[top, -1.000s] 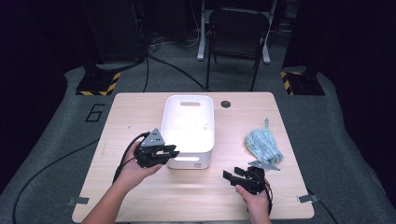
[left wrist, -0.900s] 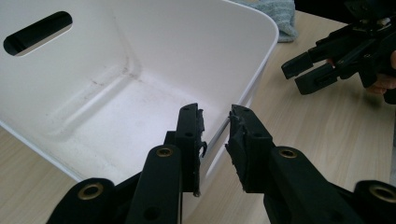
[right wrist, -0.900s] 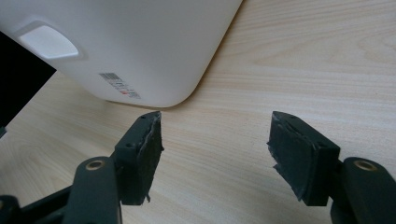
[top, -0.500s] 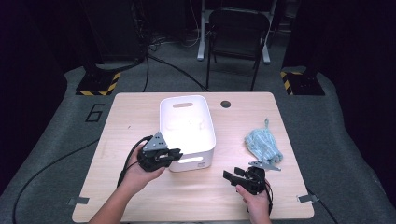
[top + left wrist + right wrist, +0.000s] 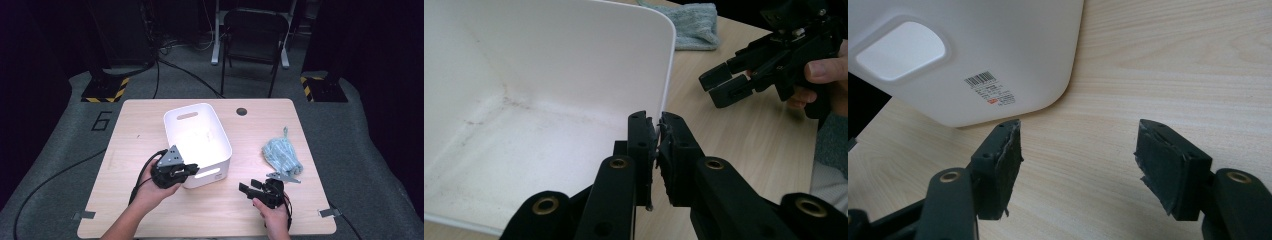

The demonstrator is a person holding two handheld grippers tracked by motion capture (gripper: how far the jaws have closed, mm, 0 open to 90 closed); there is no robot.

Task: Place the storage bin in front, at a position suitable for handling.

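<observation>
Now left tongs (image 5: pixel 658 132) clamp bin (image 5: pixel 549 65) rim – closing

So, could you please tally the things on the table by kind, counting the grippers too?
White bin: 1
Blue-grey cloth: 1
Black grippers, left gripper and right gripper: 2
Total: 4

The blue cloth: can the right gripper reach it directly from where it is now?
Probably yes. The right gripper is open and empty, and the blue cloth lies close beside it on bare table.
</observation>
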